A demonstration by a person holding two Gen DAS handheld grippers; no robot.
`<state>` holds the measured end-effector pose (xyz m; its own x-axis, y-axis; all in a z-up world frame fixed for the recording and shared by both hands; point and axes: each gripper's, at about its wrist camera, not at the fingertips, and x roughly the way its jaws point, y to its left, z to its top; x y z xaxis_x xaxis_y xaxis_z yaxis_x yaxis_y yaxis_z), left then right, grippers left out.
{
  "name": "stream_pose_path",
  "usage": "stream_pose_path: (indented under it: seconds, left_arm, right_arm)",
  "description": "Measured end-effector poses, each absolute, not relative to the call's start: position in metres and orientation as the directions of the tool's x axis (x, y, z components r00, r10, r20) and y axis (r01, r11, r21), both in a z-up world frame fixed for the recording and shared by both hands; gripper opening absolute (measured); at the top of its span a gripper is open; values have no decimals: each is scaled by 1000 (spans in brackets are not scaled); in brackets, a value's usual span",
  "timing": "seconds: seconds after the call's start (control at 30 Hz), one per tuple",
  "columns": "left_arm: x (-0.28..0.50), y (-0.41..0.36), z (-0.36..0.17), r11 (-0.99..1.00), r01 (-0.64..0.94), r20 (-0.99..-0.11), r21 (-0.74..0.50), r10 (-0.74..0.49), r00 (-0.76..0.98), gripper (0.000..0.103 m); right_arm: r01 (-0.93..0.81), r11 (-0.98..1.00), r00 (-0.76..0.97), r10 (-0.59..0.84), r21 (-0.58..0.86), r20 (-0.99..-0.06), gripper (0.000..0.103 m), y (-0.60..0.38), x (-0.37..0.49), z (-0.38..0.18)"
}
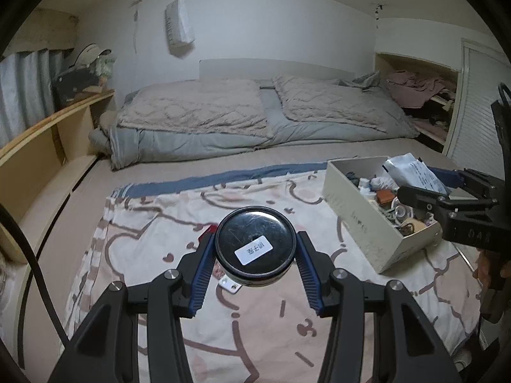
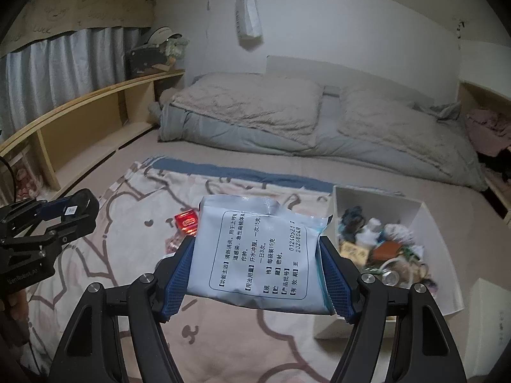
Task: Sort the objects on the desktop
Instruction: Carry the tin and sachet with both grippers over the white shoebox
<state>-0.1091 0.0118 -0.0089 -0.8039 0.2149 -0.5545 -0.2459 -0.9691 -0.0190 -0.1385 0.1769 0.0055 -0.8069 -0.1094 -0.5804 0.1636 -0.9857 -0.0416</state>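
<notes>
My left gripper is shut on a round black tin with a white label, held above the patterned blanket. My right gripper is shut on a white medicine sachet with printed text, held above the blanket just left of the white box. The box holds several small items. In the left wrist view the box lies to the right, with the right gripper and sachet over it. A red cube lies on the blanket behind the sachet.
A folded grey quilt and pillows lie at the head of the bed. A wooden shelf runs along the left side. A small card lies on the blanket under the tin. A cupboard with clothes stands at the right.
</notes>
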Motion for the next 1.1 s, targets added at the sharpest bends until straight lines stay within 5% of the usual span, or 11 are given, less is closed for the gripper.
stream_pose_path:
  seconds: [0.4,1.1]
  left_arm:
    - [-114,42,30,-956,-291,-517,-31,265,-814,50]
    - [-173,150,34,-947,-309,-496,-88,311,-811,50]
  right_arm:
    - [130,-990,-810,-78,-48,-581,75,200,-146,38]
    - [10,-1000,-822,2,-19,-569,75,319,-188,9]
